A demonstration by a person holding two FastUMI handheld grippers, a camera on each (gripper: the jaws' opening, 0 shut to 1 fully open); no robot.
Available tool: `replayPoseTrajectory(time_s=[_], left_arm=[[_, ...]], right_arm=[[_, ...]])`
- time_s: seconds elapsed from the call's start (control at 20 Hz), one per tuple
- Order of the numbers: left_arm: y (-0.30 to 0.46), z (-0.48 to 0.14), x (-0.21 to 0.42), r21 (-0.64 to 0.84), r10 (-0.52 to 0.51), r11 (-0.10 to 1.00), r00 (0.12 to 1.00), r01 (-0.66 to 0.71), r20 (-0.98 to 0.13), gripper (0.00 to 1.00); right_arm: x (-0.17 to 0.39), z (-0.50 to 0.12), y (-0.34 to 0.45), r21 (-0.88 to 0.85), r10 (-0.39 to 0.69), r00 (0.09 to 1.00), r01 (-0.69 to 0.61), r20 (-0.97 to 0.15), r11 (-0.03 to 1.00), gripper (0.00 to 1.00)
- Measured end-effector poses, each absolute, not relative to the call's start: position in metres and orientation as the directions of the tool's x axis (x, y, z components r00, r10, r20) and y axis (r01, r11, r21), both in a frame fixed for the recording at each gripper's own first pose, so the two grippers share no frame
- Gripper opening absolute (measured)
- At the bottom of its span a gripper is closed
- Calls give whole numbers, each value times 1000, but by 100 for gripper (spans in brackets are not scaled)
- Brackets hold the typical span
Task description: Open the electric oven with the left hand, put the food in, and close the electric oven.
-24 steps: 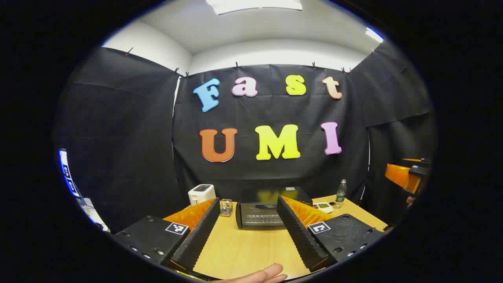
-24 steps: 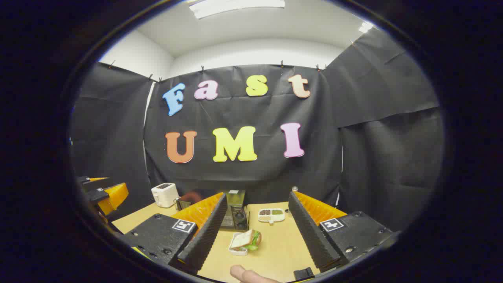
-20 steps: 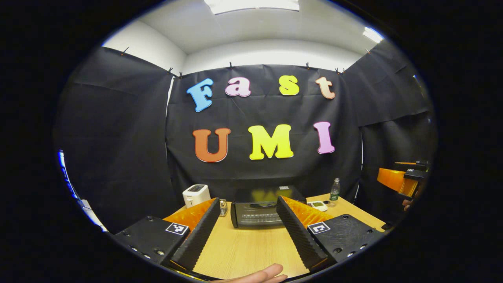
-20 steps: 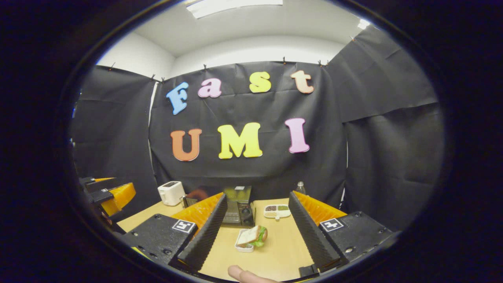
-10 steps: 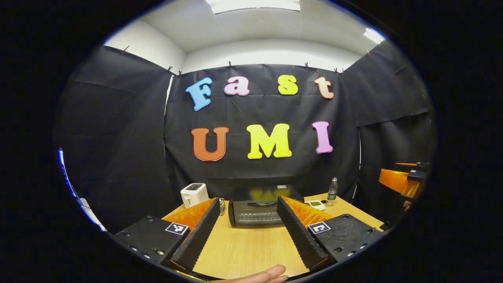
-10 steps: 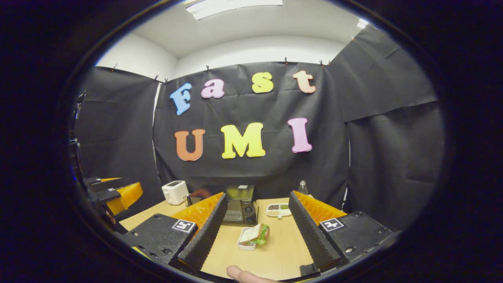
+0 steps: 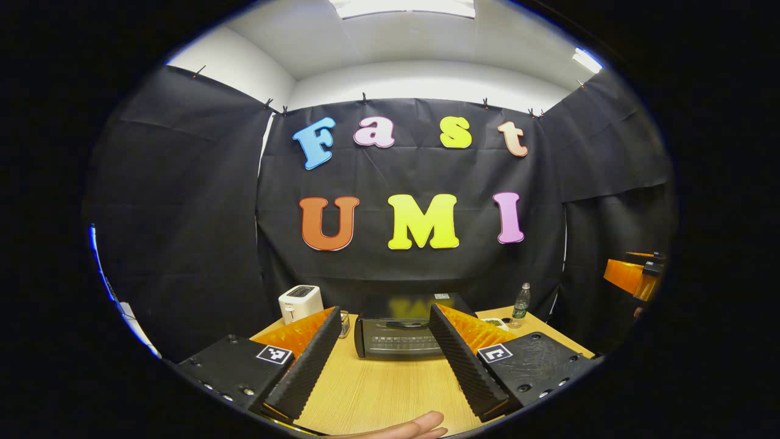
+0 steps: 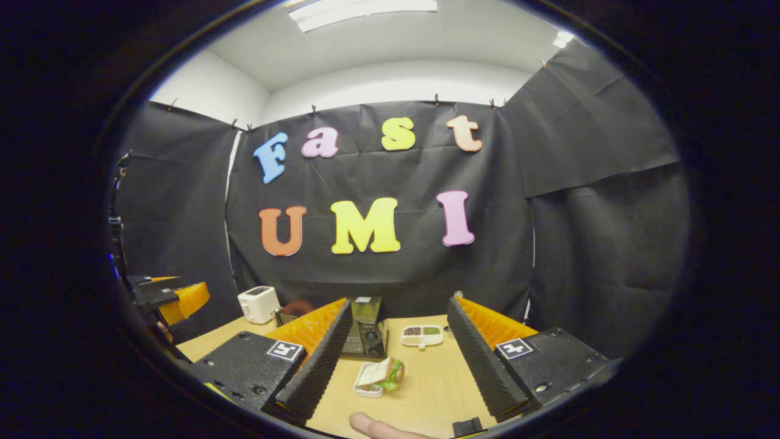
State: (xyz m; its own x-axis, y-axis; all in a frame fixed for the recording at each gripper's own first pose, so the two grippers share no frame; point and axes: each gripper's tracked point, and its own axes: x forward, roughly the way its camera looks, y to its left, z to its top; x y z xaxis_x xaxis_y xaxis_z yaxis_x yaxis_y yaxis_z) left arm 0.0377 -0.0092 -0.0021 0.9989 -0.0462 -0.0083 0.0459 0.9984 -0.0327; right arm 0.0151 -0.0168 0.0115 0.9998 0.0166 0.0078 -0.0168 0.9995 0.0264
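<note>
Left gripper view, with the electric oven (image 7: pixel 399 334) as our landmark: we hold the left claw (image 7: pixel 382 356) released, its fingers spread wide and grasping nothing, above the bare worktop (image 7: pixel 378 390) in front of the oven. The oven stands at the back of the worktop with its door closed, directly ahead between the two fingers and well apart from them. Its long axis, and the handle bar across the top of the door, run crosswise to our line of approach. A white toaster (image 7: pixel 300 303) stands to the left of the oven, a bottle (image 7: pixel 519 303) to its right.

Right gripper view: the right claw (image 8: pixel 395 360) is likewise released and empty. The food, a sandwich (image 8: pixel 382 372) in a small white tray, lies on the worktop in front of the oven's right end, near its control knobs (image 8: pixel 369 341), and close ahead of the right claw. A divided dish (image 8: pixel 421 335) sits to the right of the oven.

We judge the door not yet opened; the left claw is squarely lined up with the handle, so a straight advance should reach it.
</note>
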Motion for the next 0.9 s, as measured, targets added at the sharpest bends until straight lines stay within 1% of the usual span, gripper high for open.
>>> replayPoseTrajectory(time_s=[0.05,0.1,0.15,0.2,0.3,0.35,0.4,0.45,0.5,0.55,0.6,0.75,0.8,0.85,0.9], left_arm=[[-9,-2,48,-38,-47,998,999,46,-16,95],[-12,-5,59,-45,-52,998,998,50,-33,95],[-15,-9,69,-50,-58,997,997,55,-56,95],[-17,-12,79,-55,-58,997,996,54,-74,95],[-26,-16,104,-61,-82,995,992,77,-97,94],[-33,-23,114,-64,-101,993,987,94,-123,95],[-36,-28,126,-60,-110,993,984,103,-141,94],[-37,-32,140,-58,-117,992,981,109,-156,94],[-40,-39,153,-60,-129,991,975,120,-183,94],[-42,-48,165,-67,-132,990,969,120,-209,94],[-45,-56,178,-78,-138,989,962,122,-237,94],[-58,-89,211,-95,-166,985,926,142,-340,94],[-60,-100,220,-94,-163,986,915,138,-369,94],[-59,-110,228,-86,-152,988,907,128,-393,94],[-60,-119,238,-75,-146,989,900,126,-410,94]], right_arm=[[20,13,-16,34,22,1000,-22,2,999,100],[25,15,-15,42,27,1000,-27,-2,999,89],[29,19,-15,48,31,1000,-31,-1,998,100],[34,22,-15,51,34,999,-34,2,998,89],[43,26,-18,50,36,999,-36,4,998,89],[46,26,-18,51,38,999,-39,7,998,100],[49,29,-21,51,37,999,-37,12,998,90],[52,30,-25,47,32,999,-32,13,998,90],[56,31,-30,41,24,1000,-25,15,999,100],[57,33,-34,37,18,1000,-19,19,999,100],[60,35,-38,37,13,1000,-13,21,999,89],[68,36,-51,39,2,1000,-3,31,999,89],[70,35,-56,39,-5,999,3,33,999,100],[73,33,-60,43,-12,999,11,33,999,89],[76,32,-64,46,-21,999,20,29,999,89]])
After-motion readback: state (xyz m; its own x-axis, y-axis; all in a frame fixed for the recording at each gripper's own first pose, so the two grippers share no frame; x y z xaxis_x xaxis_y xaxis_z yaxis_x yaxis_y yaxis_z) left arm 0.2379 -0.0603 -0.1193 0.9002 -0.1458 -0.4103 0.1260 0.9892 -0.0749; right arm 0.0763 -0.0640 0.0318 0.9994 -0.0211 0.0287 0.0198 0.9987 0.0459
